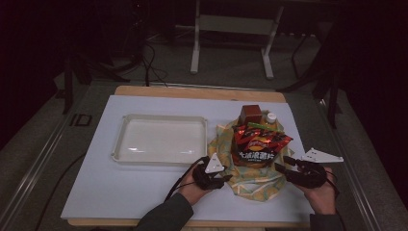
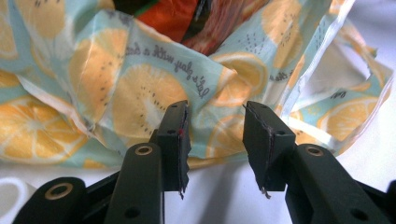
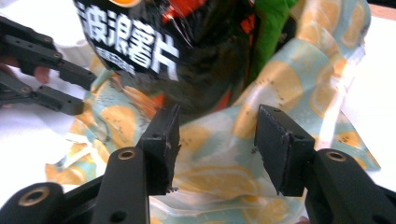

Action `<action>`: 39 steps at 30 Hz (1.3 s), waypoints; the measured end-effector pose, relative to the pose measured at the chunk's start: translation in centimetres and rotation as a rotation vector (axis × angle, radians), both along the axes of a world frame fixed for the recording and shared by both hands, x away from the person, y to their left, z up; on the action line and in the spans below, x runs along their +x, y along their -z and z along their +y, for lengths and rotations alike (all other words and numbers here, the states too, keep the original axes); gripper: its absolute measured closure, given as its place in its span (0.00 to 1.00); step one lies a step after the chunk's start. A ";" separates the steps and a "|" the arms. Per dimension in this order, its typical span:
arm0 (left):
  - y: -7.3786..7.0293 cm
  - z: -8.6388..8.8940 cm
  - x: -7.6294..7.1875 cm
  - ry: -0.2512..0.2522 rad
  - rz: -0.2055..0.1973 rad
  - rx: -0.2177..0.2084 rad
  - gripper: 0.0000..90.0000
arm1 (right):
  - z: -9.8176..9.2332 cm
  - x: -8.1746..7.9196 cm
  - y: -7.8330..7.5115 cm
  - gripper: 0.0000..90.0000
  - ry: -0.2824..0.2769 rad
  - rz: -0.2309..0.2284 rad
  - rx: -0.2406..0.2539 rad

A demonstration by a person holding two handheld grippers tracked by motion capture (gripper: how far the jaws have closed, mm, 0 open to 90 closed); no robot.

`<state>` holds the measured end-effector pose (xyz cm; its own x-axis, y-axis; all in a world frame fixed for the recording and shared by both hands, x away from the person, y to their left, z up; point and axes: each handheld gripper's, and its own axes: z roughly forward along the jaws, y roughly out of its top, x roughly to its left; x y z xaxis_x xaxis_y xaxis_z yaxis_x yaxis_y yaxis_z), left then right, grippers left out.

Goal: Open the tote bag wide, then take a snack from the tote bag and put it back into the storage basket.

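A soft bag printed with orange slices point(image 1: 255, 185) lies open on the white table, holding a black and red crisp packet point(image 1: 256, 149), a brown box point(image 1: 251, 114), a white-capped bottle point(image 1: 271, 117) and a green packet point(image 1: 260, 126). My left gripper point(image 1: 226, 181) sits at the bag's near left edge, jaws open. In the left gripper view the left gripper point(image 2: 215, 126) has the bag's fabric point(image 2: 140, 93) just beyond its tips. My right gripper point(image 1: 283, 163) is at the bag's near right side. In the right gripper view it point(image 3: 217, 135) stands open before the fabric point(image 3: 219, 177), under the crisp packet point(image 3: 154, 42).
An empty white tray point(image 1: 163, 117) sits left of the bag on the white tabletop point(image 1: 120, 187). The table's near edge runs just behind both hands. Beyond the table are frame legs and cables on a dark floor.
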<state>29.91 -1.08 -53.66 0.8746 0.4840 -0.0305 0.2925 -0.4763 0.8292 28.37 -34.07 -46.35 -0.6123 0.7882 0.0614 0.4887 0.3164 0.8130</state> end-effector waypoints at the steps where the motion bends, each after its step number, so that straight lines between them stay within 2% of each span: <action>1: 0.0 0.0 0.0 -0.001 0.002 -0.003 0.66 | 0.0 0.0 -0.1 0.56 -0.006 -0.003 0.005; 5: 0.0 0.2 0.1 -0.004 0.010 -0.016 0.65 | 0.1 0.0 -0.1 0.55 -0.018 -0.004 0.018; 10: 0.0 0.1 0.0 -0.005 0.001 -0.012 0.65 | 0.3 0.1 -0.1 0.55 -0.023 -0.003 0.019; 20: 0.0 0.3 0.1 -0.010 0.010 -0.025 0.63 | 0.9 0.2 -0.5 0.55 -0.039 -0.019 0.030; 27: 0.1 0.2 0.1 -0.010 0.009 -0.026 0.63 | 0.9 0.6 -1.0 0.54 -0.026 -0.034 0.047; 39: 0.0 0.2 0.0 -0.012 0.004 -0.024 0.60 | 1.1 1.7 -1.5 0.50 -0.012 -0.032 0.072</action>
<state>29.96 -0.87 -53.70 0.8685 0.4936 -0.0458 0.3017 -0.4530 0.8389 30.04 -33.01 -44.84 -0.6246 0.7748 0.0978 0.4585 0.2624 0.8491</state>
